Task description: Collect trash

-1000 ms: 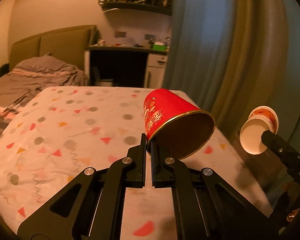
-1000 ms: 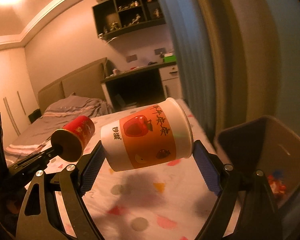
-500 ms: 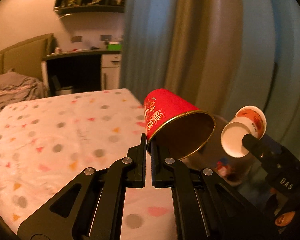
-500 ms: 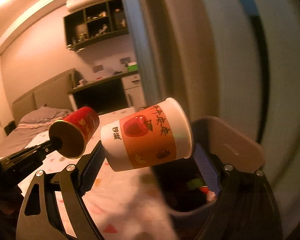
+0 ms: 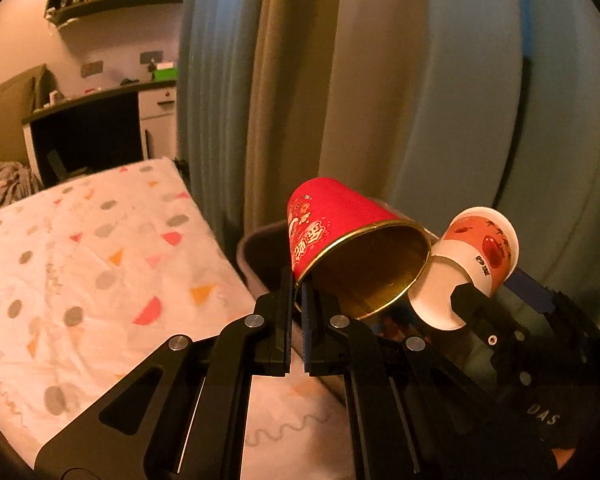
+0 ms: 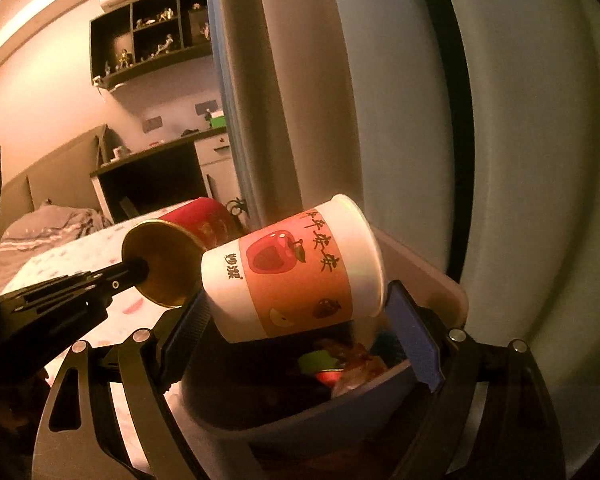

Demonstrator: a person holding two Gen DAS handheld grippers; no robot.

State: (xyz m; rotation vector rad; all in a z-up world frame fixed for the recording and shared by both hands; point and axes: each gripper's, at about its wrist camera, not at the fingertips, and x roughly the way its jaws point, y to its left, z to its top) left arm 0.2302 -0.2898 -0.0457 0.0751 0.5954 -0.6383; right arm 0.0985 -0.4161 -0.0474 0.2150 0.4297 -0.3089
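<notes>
My left gripper is shut on the rim of a red paper cup with a gold inside; the cup lies tilted, mouth toward me, above the near rim of a grey-blue trash bin. My right gripper is shut on an orange and white paper cup, held on its side over the open bin. In the right wrist view the red cup touches the orange cup's base end. In the left wrist view the orange cup sits right of the red one.
The bin holds several pieces of trash. A bed with a patterned cover lies to the left. Curtains hang right behind the bin. A desk and wall shelves stand at the far side.
Both grippers have swung right from over the bed to over the bin, each keeping its cup. The two cups have come together and now touch.
</notes>
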